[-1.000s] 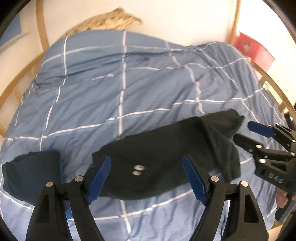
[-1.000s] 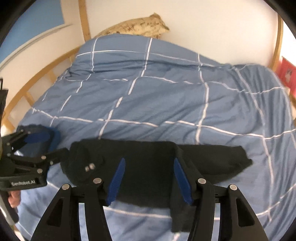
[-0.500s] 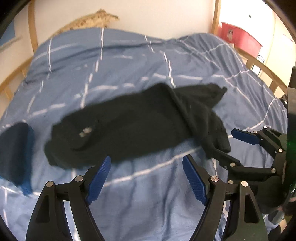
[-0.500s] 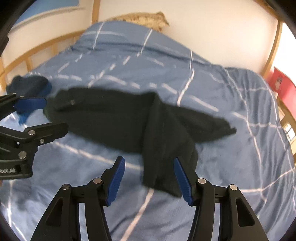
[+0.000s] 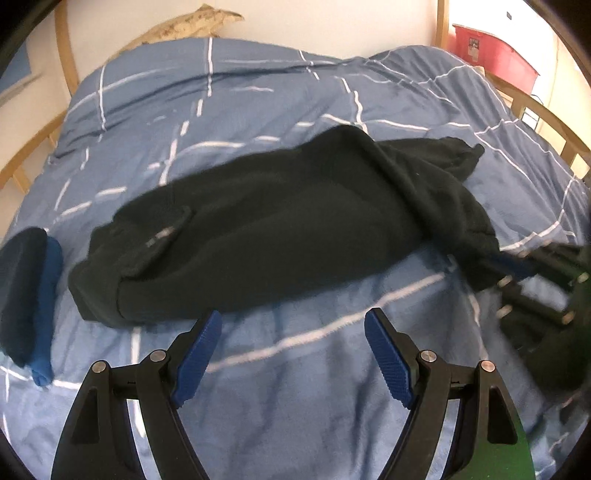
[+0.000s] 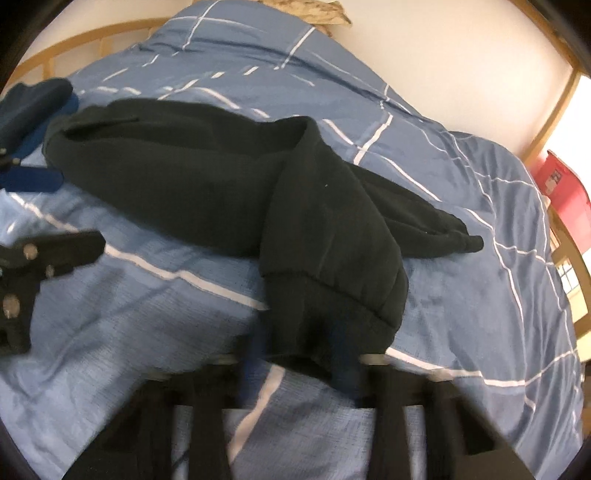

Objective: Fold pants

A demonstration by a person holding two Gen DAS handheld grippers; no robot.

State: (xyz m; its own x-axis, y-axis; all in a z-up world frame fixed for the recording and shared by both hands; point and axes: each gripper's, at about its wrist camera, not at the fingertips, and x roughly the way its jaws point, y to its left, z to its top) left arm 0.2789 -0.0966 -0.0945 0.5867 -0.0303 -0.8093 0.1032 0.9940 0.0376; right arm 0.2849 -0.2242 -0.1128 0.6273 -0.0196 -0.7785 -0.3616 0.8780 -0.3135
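Black pants (image 5: 280,225) lie across the blue checked duvet (image 5: 295,387), waistband to the left, one leg folded over toward the front right. They also show in the right wrist view (image 6: 229,184). My left gripper (image 5: 291,354) is open and empty, just in front of the pants' near edge. My right gripper (image 6: 299,362) is blurred by motion; its blue pads straddle the cuff of the folded leg (image 6: 332,325), jaws apart. It shows at the right of the left wrist view (image 5: 532,273), at the cuff.
A folded dark blue garment (image 5: 26,291) lies on the duvet left of the pants. A pillow (image 5: 184,26) sits at the head by the wall. A wooden bed frame (image 6: 92,44) rims the bed. A red box (image 5: 491,55) stands beyond the right side.
Both grippers pulled back from the pants, then the right one moved in fast to the cuff of the folded leg. The left gripper came closer to the pants' near edge.
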